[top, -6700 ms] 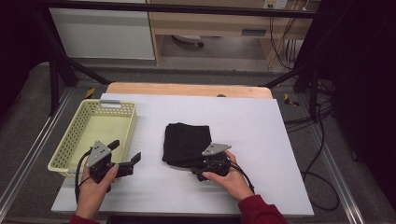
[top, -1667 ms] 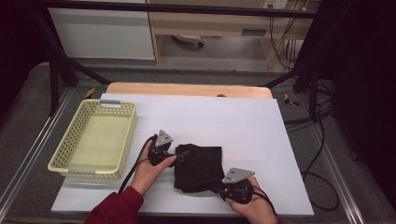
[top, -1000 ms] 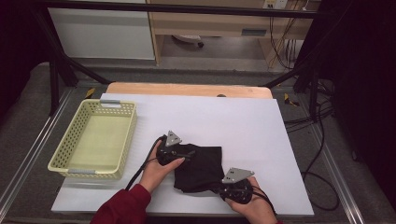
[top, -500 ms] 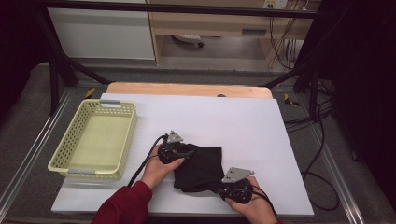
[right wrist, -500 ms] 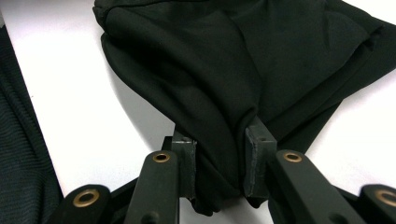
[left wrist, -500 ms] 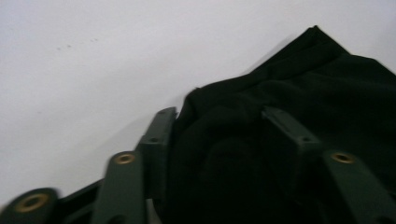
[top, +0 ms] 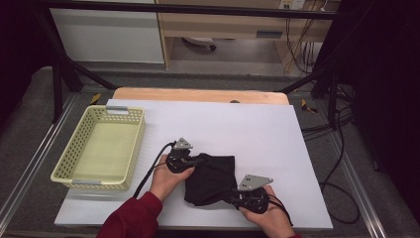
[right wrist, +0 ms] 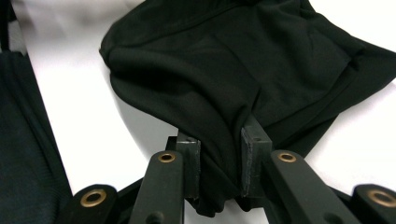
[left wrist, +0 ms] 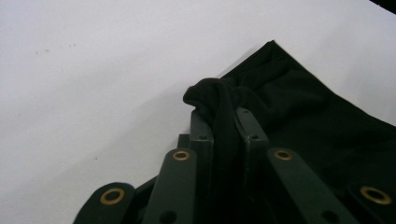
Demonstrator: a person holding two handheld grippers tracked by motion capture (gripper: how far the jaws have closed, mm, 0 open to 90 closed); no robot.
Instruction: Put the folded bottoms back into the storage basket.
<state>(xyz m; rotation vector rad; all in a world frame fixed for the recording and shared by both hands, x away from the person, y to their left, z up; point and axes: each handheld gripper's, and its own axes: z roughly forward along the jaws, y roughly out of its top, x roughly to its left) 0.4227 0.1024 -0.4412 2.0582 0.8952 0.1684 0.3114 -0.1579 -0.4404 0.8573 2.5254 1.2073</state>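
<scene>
Left gripper (left wrist: 224, 126) just closed on black cloth (top: 210, 178) edge, centre frame; right gripper (right wrist: 219, 158) clamps near corner. Thin left pinch may slip when lifted.

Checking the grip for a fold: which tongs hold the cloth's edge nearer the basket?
The left tongs, clamped on the black cloth at its far corner toward the basket; the right tongs pinch its near edge.

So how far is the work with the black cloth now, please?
Done: both grips are made. The left hand-held gripper has just closed on an edge of the black cloth, and the right hand-held gripper pinches its near edge. In hand: the cloth, bunched on the table. Probably left: moving it; the basket holds nothing.
</scene>
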